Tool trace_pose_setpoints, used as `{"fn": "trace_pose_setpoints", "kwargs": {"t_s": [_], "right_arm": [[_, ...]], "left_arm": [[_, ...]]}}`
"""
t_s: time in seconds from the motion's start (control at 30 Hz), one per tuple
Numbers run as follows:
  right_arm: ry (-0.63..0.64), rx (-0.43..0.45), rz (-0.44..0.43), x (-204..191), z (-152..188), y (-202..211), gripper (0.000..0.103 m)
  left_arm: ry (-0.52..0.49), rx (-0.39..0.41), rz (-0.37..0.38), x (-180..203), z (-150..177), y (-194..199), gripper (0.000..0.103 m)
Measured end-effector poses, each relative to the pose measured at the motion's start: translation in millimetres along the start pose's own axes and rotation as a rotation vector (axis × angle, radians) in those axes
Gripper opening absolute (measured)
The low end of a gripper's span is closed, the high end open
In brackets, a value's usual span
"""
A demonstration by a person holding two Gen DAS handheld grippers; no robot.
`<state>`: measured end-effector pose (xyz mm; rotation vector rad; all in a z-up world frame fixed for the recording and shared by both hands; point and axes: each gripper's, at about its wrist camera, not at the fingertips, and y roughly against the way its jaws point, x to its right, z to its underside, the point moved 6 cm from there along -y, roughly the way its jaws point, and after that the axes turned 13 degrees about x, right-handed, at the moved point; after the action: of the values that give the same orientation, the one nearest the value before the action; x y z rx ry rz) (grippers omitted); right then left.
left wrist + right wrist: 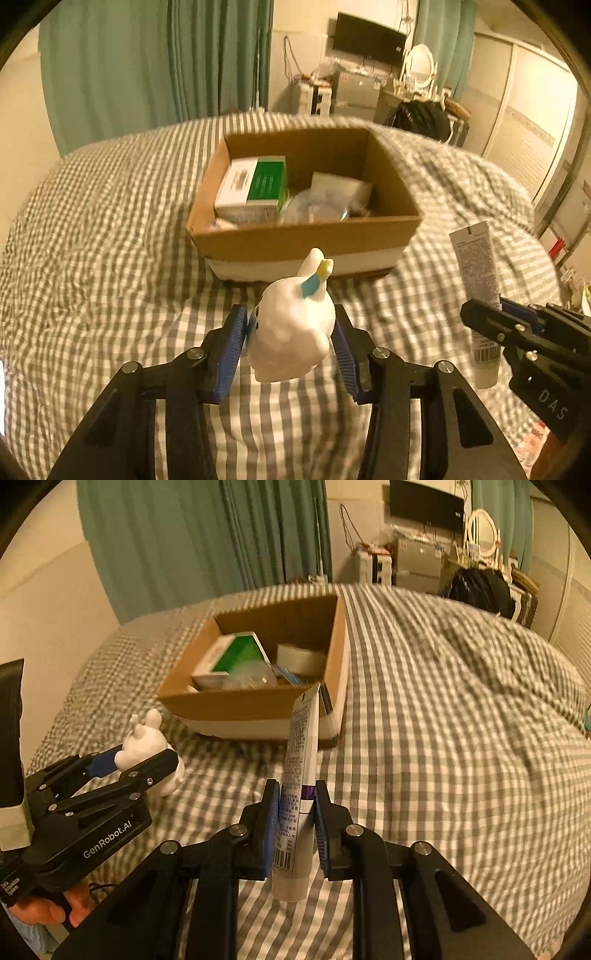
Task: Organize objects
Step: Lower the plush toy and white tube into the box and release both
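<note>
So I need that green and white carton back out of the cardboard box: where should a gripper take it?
Probably from above, fingers across the narrow width of the green and white carton. It lies tilted against the left wall of the cardboard box, broad face up, soft packets crowding its right. Both grippers are full now: left holds the white toy, right the tube.

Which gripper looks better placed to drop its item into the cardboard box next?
Probably left: the left gripper holds the white toy squarely facing the cardboard box. The right gripper, holding the tube, faces its right corner, so the margin is small.
</note>
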<state>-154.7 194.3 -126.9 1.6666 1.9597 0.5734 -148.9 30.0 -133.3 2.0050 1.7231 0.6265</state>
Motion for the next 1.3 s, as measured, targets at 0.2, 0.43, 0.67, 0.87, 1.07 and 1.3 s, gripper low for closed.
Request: {"fn": "trace_pose_setpoints", "kwargs": {"t_s": [0.2, 0.43, 0.67, 0.87, 1.07, 1.3], "right_arm": [[0.013, 0.048, -0.008, -11.0, -6.8, 47.0, 0.018], [0.037, 0.124, -0.008, -17.6, -34.0, 87.3, 0.018], [0.062, 0.197, -0.038, -29.2, -84.2, 89.6, 0.018], [0.070, 0.219, -0.071, -36.1, -126.2, 60.9, 0.018], [0.072, 0.219, -0.088, -35.2, -161.1, 13.2, 0.018], [0.040, 0.167, -0.075, -17.6, -177.3, -62.5, 0.018]], "left_arm": [[-0.004, 0.071, 0.013, 10.3, -20.5, 49.6, 0.047], [-0.005, 0.143, 0.043, 18.6, -57.2, 85.3, 0.047], [-0.026, 0.199, 0.054, 16.6, -99.5, 89.4, 0.047], [-0.017, 0.219, 0.041, -0.4, -137.0, 61.1, 0.047], [-0.013, 0.219, 0.040, -10.7, -168.1, 11.8, 0.047], [-0.010, 0.168, 0.042, -15.9, -168.5, -59.3, 0.047]]}}
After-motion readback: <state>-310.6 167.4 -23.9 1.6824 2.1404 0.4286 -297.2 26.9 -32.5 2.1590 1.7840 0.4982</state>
